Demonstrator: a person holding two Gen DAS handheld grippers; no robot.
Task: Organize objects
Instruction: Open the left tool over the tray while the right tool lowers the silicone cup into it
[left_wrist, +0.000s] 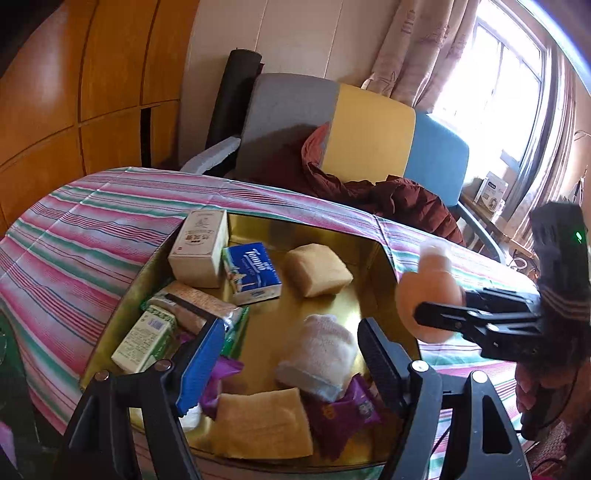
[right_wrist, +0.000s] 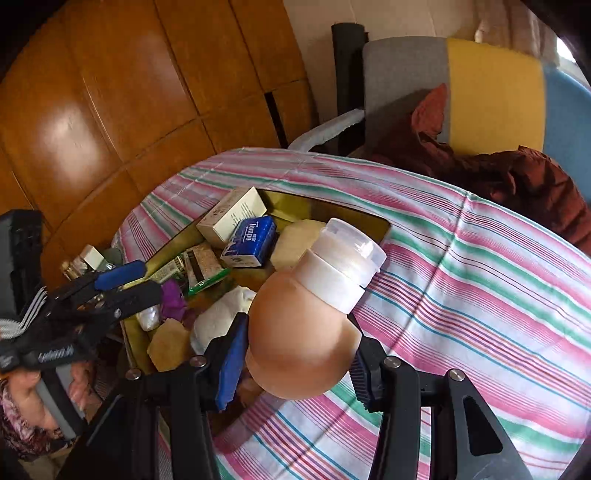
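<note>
right fingers (right_wrist: 236, 365) pinch a peach bottle (right_wrist: 303, 343) (base hidden); left fingers (left_wrist: 201, 350) spread over the gold tray (left_wrist: 332, 302).

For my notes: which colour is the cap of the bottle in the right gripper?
The cap is white, slightly translucent; the right wrist view shows it best.

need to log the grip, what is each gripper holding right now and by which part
The right gripper holds the peach bottle by its round body, white cap pointing away. The left gripper holds nothing; its jaws stand open over the gold tray.
</note>
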